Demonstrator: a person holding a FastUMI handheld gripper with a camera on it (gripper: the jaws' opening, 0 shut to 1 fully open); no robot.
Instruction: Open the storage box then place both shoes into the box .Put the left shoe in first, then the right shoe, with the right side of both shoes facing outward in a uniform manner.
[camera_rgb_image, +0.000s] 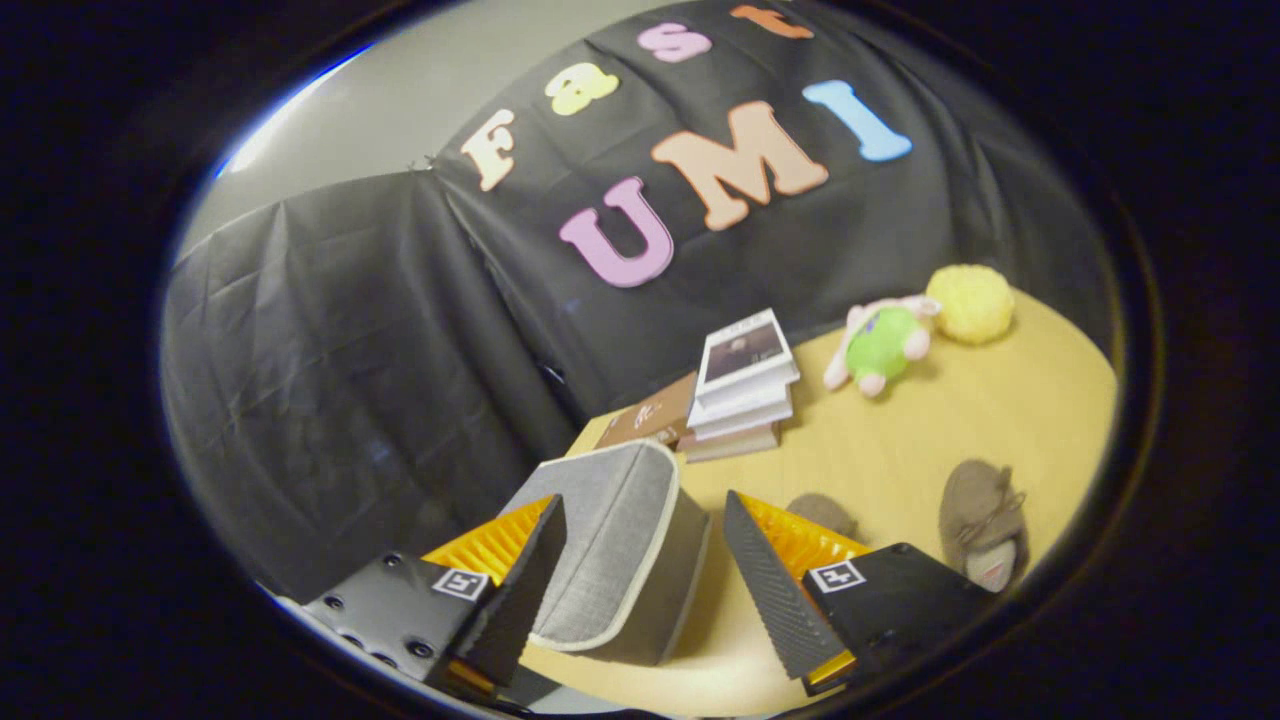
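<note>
- The tongs (640, 560) stand wide apart and hold nothing; the grey storage box (620, 545) sits between and just ahead of the two fingers (525, 575), nearer the left one, with no pad clearly pressing on it.
- The storage box is on the wooden desk (950, 420) and appears closed, its grey fabric lid edged with pale piping. It looks like felt or cloth over a light frame, so I judge it light, somewhat yielding, and apt to slide across the smooth desk if pushed rather than lifted.
- Best hold for opening, as I judge it: the piped rim of the lid at its free edge, where the fabric is doubled and stiffer. A pinch on the flat panel would likely only dent it.
- One brown shoe (985, 525) lies at about 4 o'clock from the box, beyond the right finger, toe-lace side up. It looks soft and plush, a slipper type: light, squashy, not fragile, with good grip on the nap. The heel collar or the side wall seems the surest place to clamp.
- A second brown shoe (822, 512) shows partly at 3 o'clock from the box, just behind the right finger's orange ribs; which is left or right I cannot tell.
- Beyond the box at 12 to 1 o'clock is a stack of books (745, 385); farther toward 2 o'clock are a green plush toy (882, 345) and a yellow fluffy ball (970, 303).
</note>
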